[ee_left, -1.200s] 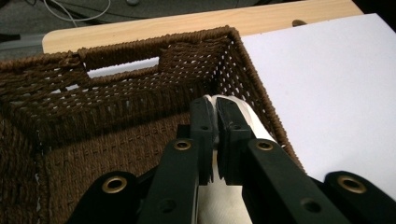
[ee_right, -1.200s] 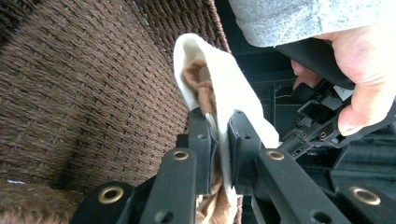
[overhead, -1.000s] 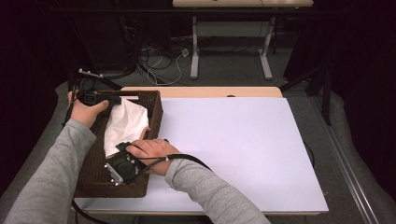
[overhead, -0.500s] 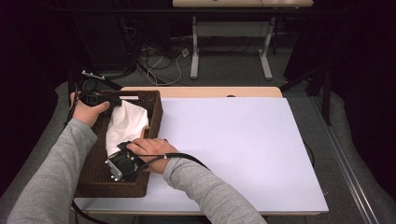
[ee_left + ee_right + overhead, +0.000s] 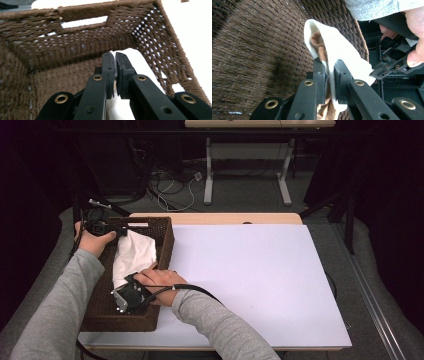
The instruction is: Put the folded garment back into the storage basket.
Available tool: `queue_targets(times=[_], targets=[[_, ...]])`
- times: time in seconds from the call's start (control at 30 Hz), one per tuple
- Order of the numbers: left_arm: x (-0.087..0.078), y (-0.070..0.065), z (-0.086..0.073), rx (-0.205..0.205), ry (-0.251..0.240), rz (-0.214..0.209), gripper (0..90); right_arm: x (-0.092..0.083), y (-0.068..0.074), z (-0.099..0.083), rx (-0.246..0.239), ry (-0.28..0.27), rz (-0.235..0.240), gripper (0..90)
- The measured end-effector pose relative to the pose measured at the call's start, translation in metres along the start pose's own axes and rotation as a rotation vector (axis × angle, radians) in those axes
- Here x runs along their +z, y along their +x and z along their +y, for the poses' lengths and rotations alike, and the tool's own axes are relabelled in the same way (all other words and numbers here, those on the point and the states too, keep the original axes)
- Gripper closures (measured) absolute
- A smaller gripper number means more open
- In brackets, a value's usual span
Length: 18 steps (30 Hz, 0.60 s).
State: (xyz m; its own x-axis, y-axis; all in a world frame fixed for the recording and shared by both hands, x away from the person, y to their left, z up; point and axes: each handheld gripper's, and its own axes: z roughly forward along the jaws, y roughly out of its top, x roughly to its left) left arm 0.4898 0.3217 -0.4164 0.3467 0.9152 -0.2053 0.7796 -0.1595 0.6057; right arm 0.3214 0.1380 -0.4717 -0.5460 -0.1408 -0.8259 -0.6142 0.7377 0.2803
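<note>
Inside the woven basket (image 5: pixel 162 242), both grippers pinch the white cloth (image 5: pixel 132 256). Left gripper (image 5: pixel 119 231) clamps its far end by the basket's far wall; right gripper (image 5: pixel 126 296) clamps the near end over the basket floor.
</note>
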Motion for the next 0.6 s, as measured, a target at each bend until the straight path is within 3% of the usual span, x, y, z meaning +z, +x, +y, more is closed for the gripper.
queue_targets(times=[0.33,0.43,0.47,0.53,0.57,0.6], targets=[[0.005,0.007,-0.002,-0.013,0.005,0.008,85.6,0.005,0.002,0.003,0.005,0.006,0.01,81.7],[0.009,0.01,-0.003,-0.014,0.01,0.016,85.1,0.009,0.0,0.002,0.029,-0.005,0.018,80.8],[0.009,0.01,-0.003,-0.014,0.01,0.016,84.0,0.012,-0.001,0.001,0.039,-0.004,0.034,77.7],[0.018,0.016,-0.007,-0.001,-0.012,0.064,72.1,0.017,0.0,-0.001,0.104,-0.012,0.047,60.6],[0.018,0.016,-0.007,-0.001,-0.012,0.064,68.0,0.017,-0.002,-0.002,0.122,-0.023,0.05,56.2],[0.023,0.019,-0.01,0.005,0.007,0.103,65.9,0.016,-0.004,-0.004,0.136,-0.031,0.058,55.9]])
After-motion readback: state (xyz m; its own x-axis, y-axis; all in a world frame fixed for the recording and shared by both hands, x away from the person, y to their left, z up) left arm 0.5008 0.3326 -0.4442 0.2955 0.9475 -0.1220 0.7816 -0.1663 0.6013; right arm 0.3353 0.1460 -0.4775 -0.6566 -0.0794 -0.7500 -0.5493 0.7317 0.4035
